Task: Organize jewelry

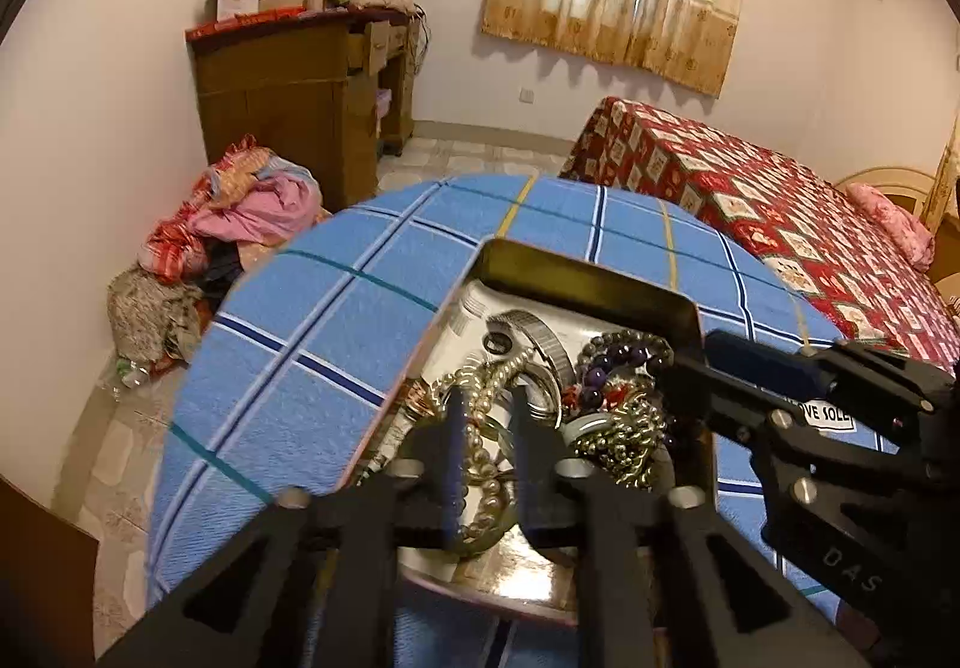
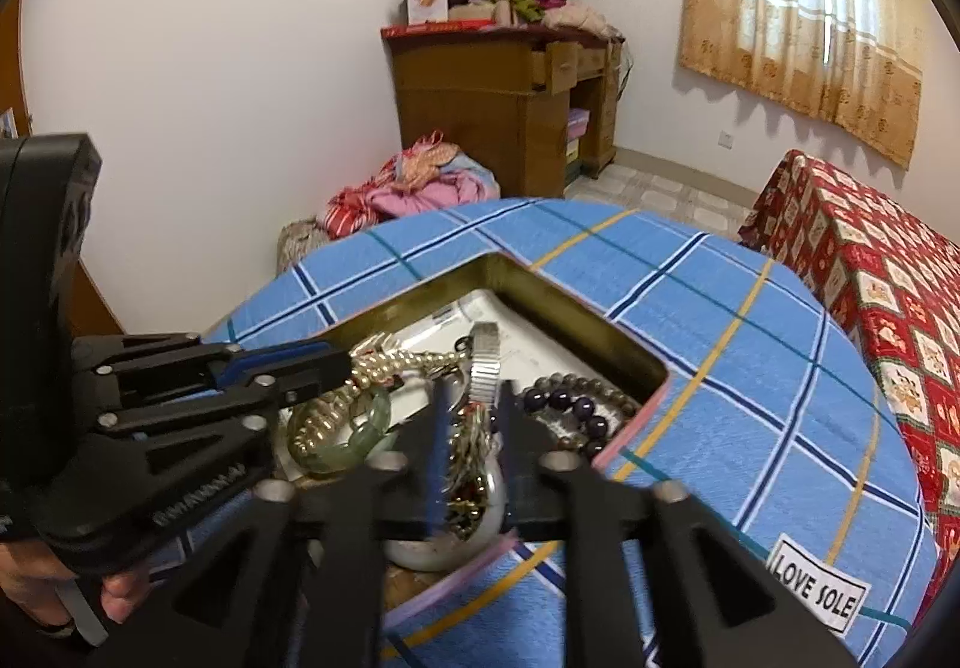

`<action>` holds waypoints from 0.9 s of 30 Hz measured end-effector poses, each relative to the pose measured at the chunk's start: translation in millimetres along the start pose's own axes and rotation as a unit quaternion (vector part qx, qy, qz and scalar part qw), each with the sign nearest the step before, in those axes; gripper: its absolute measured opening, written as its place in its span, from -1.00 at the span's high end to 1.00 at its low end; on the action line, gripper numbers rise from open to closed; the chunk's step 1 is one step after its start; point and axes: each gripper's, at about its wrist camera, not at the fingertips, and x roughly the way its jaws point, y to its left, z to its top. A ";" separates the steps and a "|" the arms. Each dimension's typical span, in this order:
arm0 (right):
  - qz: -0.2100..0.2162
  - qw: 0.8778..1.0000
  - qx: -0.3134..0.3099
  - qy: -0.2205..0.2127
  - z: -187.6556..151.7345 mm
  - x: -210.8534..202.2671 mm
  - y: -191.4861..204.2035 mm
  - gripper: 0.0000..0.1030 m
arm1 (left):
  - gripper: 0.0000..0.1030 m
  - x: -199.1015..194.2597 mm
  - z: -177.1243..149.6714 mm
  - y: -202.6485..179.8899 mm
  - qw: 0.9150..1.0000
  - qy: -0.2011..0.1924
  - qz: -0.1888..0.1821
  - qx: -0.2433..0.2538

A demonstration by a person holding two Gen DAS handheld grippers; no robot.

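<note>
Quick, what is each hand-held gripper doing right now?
Left hand-held gripper: closing around a pale pearl bead strand; grip cannot be told.
Right hand-held gripper: partly open around tangled chains.

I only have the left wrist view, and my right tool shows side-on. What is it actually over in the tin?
Observer: The right tool straddles a tasselled chain, just below the metal watch band.
Operator: Anything by my left tool that I can't make out?
Observer: A pale green bangle lies under the left tool, beside the gold bead chain that it pinches.
</note>
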 end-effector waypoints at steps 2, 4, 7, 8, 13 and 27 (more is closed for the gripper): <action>-0.004 1.000 0.004 -0.008 -1.2 -5.8 -2.8 -0.02 | -0.45 -12.4 0.6 -0.2 1.000 -0.023 0.019 -0.001; -0.006 1.000 0.011 -0.013 -2.4 -12.6 -5.8 -0.02 | -0.54 -23.5 -0.2 1.6 0.999 -0.038 0.020 -0.004; -0.009 1.000 0.022 -0.020 -5.9 -23.7 -8.6 -0.09 | -0.54 -31.5 -1.3 2.8 0.999 -0.037 0.019 -0.005; -0.009 0.999 0.026 -0.022 -7.4 -26.7 -10.4 -0.16 | -0.54 -34.6 -2.1 2.4 0.999 -0.039 0.021 -0.003; -0.007 0.999 0.041 -0.035 -13.5 -45.6 -12.8 -0.24 | -0.53 -47.1 -2.9 2.4 0.999 -0.047 0.024 -0.007; -0.007 0.998 0.041 -0.049 -14.4 -55.4 -13.9 -0.33 | -0.54 -58.1 0.0 -6.9 0.998 -0.056 0.036 0.001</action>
